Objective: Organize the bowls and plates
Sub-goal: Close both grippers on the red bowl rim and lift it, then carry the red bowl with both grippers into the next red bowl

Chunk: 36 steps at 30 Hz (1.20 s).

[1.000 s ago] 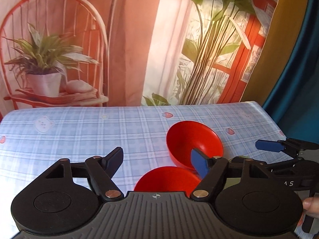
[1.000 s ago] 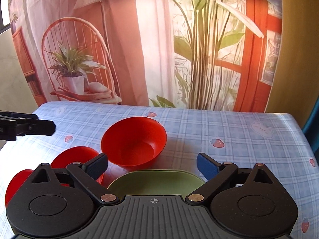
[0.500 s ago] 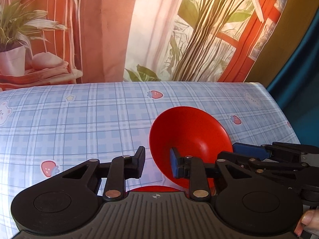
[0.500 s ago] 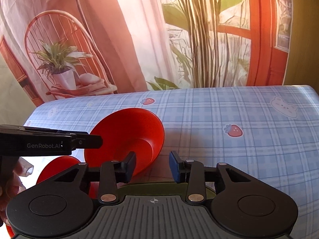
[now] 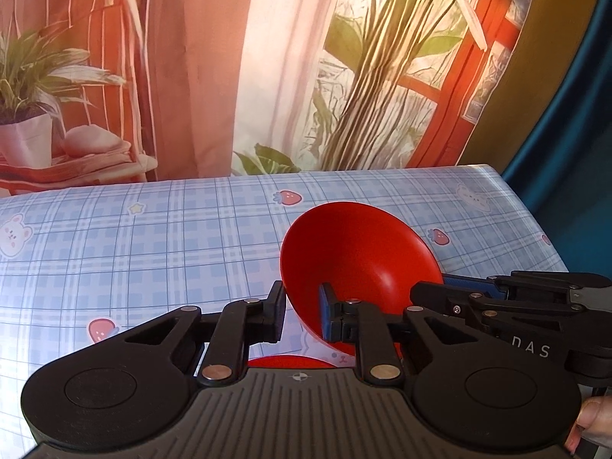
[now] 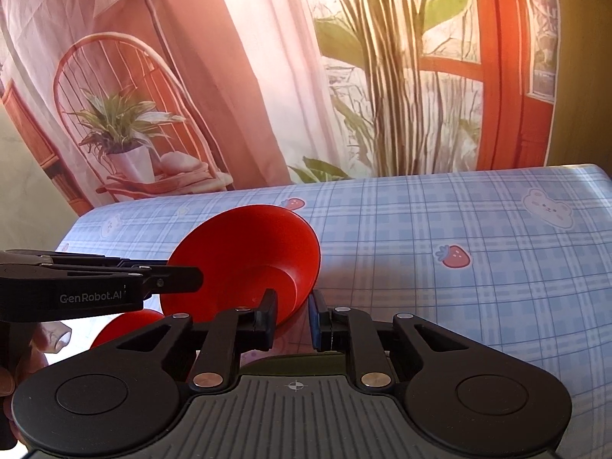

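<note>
A large red bowl (image 5: 359,260) is tilted and lifted off the blue plaid tablecloth (image 5: 153,237). My left gripper (image 5: 302,311) is shut on its near left rim. My right gripper (image 6: 292,315) is shut on the opposite rim of the same bowl (image 6: 248,260). Each gripper shows from the side in the other's view, the right one (image 5: 497,302) at the right and the left one (image 6: 95,283) at the left. A smaller red bowl (image 6: 126,325) sits below on the table; its rim also shows in the left wrist view (image 5: 290,361). A green plate edge (image 6: 290,359) peeks out under my right gripper.
A printed backdrop with a chair, potted plants and a red window hangs behind the table's far edge (image 6: 344,183). The table's right edge (image 5: 535,222) meets a blue curtain. The person's fingers (image 5: 585,420) show at the frame edge.
Both grippers closed from wide open onto opposite rims of the large red bowl. The bowl tipped up and rose off the table, away from the small bowl and green plate.
</note>
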Each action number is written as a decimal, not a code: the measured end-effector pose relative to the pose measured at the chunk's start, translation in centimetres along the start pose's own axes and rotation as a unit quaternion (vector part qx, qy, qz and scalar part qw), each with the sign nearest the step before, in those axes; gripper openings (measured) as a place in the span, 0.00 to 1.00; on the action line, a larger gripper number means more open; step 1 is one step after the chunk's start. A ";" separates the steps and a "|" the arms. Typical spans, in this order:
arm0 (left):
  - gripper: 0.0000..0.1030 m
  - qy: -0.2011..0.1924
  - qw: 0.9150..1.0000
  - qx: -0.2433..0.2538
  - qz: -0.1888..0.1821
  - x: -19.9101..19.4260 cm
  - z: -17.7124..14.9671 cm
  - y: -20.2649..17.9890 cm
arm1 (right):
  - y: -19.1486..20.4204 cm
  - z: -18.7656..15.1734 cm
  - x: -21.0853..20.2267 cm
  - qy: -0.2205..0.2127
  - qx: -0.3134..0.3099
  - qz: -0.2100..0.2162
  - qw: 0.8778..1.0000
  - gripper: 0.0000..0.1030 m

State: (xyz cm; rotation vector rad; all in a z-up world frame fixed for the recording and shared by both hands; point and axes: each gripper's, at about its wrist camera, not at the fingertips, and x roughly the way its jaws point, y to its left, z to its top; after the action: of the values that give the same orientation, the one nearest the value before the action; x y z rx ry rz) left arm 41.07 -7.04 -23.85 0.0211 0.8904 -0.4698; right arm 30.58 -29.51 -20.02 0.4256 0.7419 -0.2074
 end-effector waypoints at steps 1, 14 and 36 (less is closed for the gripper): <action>0.19 -0.003 1.000 0.003 0.002 -0.6 0.1 -0.1 | 0.1 0.0 -0.3 -0.003 0.000 0.001 1.000 0.16; 0.19 -0.032 0.999 0.016 0.017 -7.1 -1.3 -0.3 | 3.7 -0.4 -4.4 -0.024 -0.017 0.018 0.999 0.16; 0.19 -0.005 0.999 0.013 0.032 -8.2 -5.9 2.3 | 8.3 -4.9 -3.5 0.011 -0.052 0.022 0.998 0.17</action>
State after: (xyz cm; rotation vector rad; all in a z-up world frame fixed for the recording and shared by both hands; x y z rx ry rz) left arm 33.23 -0.57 -21.87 0.0704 0.8718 -0.4209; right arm 27.84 -19.78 -18.36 0.3448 0.7600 -0.1225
